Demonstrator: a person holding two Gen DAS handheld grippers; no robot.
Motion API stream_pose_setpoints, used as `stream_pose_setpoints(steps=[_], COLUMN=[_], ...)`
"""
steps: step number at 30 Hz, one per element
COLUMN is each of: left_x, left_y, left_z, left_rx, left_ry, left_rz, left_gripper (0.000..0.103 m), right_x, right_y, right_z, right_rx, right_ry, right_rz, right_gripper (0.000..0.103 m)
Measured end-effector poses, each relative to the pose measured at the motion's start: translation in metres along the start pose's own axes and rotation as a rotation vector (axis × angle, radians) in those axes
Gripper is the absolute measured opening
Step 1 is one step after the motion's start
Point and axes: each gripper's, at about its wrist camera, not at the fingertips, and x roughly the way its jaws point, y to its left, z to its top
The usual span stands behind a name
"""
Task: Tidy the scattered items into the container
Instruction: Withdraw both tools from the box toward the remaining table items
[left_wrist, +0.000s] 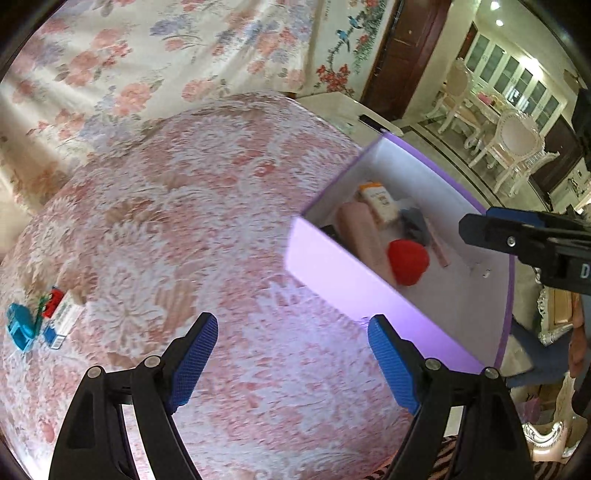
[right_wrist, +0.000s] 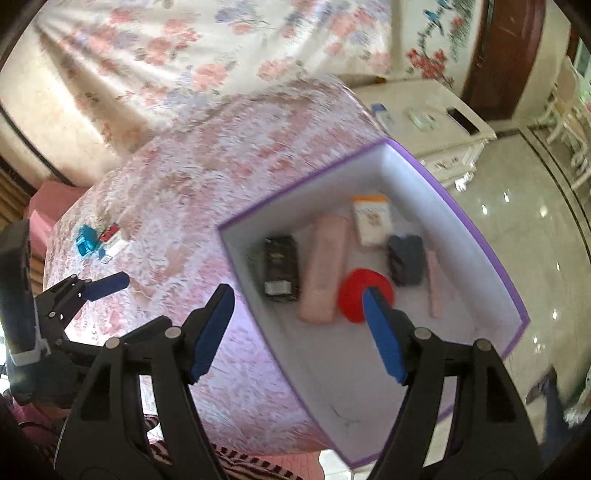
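Observation:
A purple box (left_wrist: 332, 280) (right_wrist: 258, 354) with a white inside stands at the table's right edge. In it lie a red round item (right_wrist: 354, 295) (left_wrist: 406, 262), a pink roll (right_wrist: 325, 266), a black pack (right_wrist: 279, 267), a white-and-orange carton (right_wrist: 371, 219), a dark pouch (right_wrist: 406, 258) and a pink stick (right_wrist: 434, 284). A teal toy (left_wrist: 20, 326) (right_wrist: 86, 240), a small red item (left_wrist: 51, 299) and a white-and-blue carton (left_wrist: 62, 321) (right_wrist: 114, 247) lie at the table's far left. My left gripper (left_wrist: 291, 339) is open and empty above the tablecloth. My right gripper (right_wrist: 299, 306) is open and empty above the box.
The table (left_wrist: 184, 221) wears a pink floral cloth. A floral curtain (left_wrist: 166, 48) hangs behind it. A white cabinet (right_wrist: 436, 122) with a phone stands behind the box. Chairs (left_wrist: 513, 147) and shiny floor lie to the right.

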Motion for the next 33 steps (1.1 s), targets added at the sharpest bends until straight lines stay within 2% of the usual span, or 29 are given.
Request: stream_pose_setpoints(steps=[18,22,24,30,33], left_x=[-0.029,-0.028,-0.026,-0.017,-0.011], left_y=[0.144,0.18,0.199,0.259,0.287], left_z=[-0.047,-0.071,-0.086,-0.128,-0.146], left_rx=[-0.189,-0.25,-0.293,-0.42,-0.482], left_ry=[-0.028,-0.011,0.006,0.051,0.071], left_rz=[0.106,0.104,0.092,0.092,0.096], left_gripper=[0.086,0.091,0.103,0.103,0.103], right_x=[0.058,0.075,0.084,0.122,0.146], right_y=[0.174,0.213,0.232,0.29,0.318], right_z=[0.017,0.012,0.009,0.001,-0.002], right_rx=[-0.251,-0.299,-0.324,-0.409,-0.513], right_ry=[0.069,0.097,0.107,0.156,0.184], right_rz=[0.125,0.158,0.172,0.22,0.245], right_gripper=[0.077,0.077,0.077,0.078,0.078])
